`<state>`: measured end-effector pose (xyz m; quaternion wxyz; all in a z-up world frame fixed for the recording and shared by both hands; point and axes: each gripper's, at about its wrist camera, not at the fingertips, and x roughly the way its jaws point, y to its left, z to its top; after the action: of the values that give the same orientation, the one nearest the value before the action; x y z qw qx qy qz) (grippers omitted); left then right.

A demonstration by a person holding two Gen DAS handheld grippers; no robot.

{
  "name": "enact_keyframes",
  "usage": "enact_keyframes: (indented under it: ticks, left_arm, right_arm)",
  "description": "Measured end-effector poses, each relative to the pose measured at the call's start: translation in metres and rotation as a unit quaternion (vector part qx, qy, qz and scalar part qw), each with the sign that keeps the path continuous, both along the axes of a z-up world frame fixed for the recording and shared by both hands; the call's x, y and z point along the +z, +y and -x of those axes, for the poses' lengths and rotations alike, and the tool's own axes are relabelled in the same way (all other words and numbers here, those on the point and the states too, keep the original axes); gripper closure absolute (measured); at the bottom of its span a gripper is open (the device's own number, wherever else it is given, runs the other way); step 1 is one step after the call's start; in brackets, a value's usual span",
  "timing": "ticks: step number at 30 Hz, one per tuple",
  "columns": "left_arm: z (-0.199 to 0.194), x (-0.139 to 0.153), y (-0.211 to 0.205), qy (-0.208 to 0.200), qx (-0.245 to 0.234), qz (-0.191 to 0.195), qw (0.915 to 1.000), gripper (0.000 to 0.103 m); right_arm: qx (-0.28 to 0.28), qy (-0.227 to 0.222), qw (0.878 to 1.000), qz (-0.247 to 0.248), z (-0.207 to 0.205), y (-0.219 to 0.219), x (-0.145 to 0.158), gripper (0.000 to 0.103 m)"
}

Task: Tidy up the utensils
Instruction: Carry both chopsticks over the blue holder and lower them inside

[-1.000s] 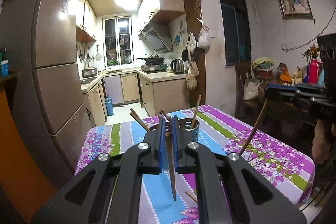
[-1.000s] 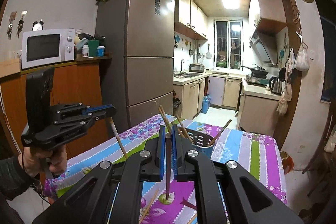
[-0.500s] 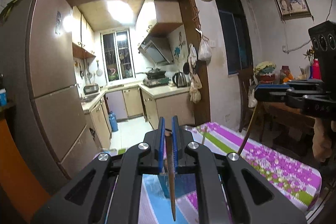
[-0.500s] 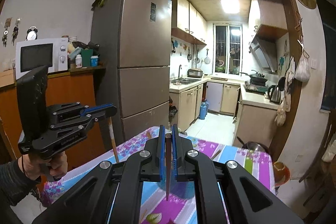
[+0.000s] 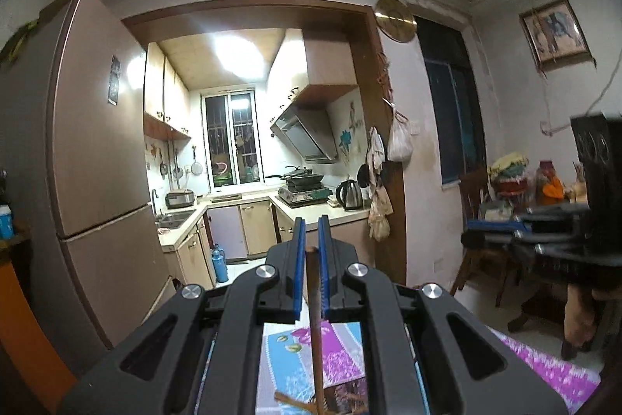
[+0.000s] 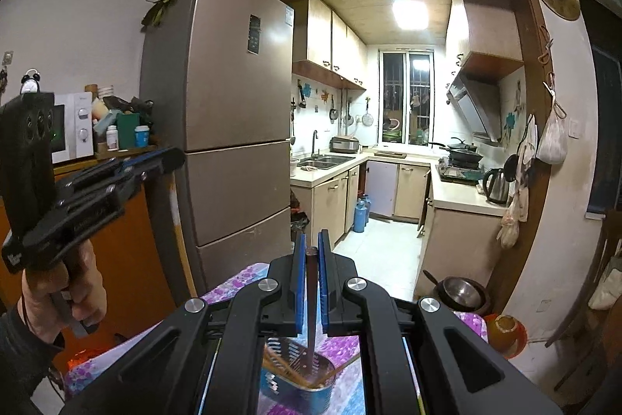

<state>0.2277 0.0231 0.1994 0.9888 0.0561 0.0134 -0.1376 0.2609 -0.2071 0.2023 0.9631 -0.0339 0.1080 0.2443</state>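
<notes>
My left gripper (image 5: 310, 224) is shut on a brown wooden chopstick (image 5: 315, 317) that hangs straight down between its blue pads. Under it, at the bottom edge, chopsticks in the holder (image 5: 311, 405) just show. My right gripper (image 6: 311, 238) is shut on a darker chopstick (image 6: 311, 302), its lower end hanging over the perforated metal utensil holder (image 6: 280, 386), which holds several chopsticks. The left gripper (image 6: 175, 156) also shows at the left of the right wrist view, held by a hand (image 6: 66, 294), with its chopstick (image 6: 175, 209) blurred. In the left wrist view the right gripper (image 5: 468, 240) is blurred at the right.
The holder stands on a table with a floral striped cloth (image 6: 233, 282). A tall fridge (image 6: 233, 123) and an orange cabinet with a microwave (image 6: 74, 131) lie left. A wooden chair (image 5: 478, 220) is right. A metal bowl (image 6: 462, 292) sits beyond the table.
Both grippers have risen, each keeping its chopstick. The table and holder have dropped to the bottom of both views, and the holder now lies right under the right gripper's chopstick.
</notes>
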Motion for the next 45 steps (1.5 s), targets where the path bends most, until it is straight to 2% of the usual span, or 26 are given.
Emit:
enact_keyframes:
  ticks: [3,10,17,25,30,36,45]
  left_arm:
    - [-0.024,-0.003,0.003,0.011,0.000,0.021,0.9997,0.098]
    - [-0.070,-0.026,-0.004,0.037,0.006,0.024,0.9990,0.098]
    - [-0.092,-0.047,-0.003,0.062,0.006,0.033,0.9975,0.098]
    - [-0.100,-0.076,-0.004,0.094,0.003,0.030,0.9951,0.098]
    - [-0.106,-0.083,-0.001,0.106,0.002,0.035,0.9938,0.098]
    - [-0.102,-0.078,0.004,0.105,0.009,0.034,0.9938,0.097]
    - [-0.077,-0.061,0.005,0.091,0.014,0.031,0.9952,0.097]
  right_arm:
    - [-0.003,0.007,1.000,0.001,-0.018,0.002,-0.004,0.096]
    - [0.002,0.025,1.000,0.002,-0.048,0.005,-0.022,0.096]
    - [0.007,0.043,0.999,0.006,-0.066,0.011,-0.041,0.096]
    - [0.009,0.062,0.998,0.012,-0.081,0.020,-0.060,0.096]
    - [0.010,0.076,0.997,0.013,-0.088,0.026,-0.068,0.096]
    - [0.009,0.084,0.996,0.010,-0.090,0.026,-0.070,0.094]
    - [0.011,0.060,0.998,0.009,-0.061,0.020,-0.048,0.094]
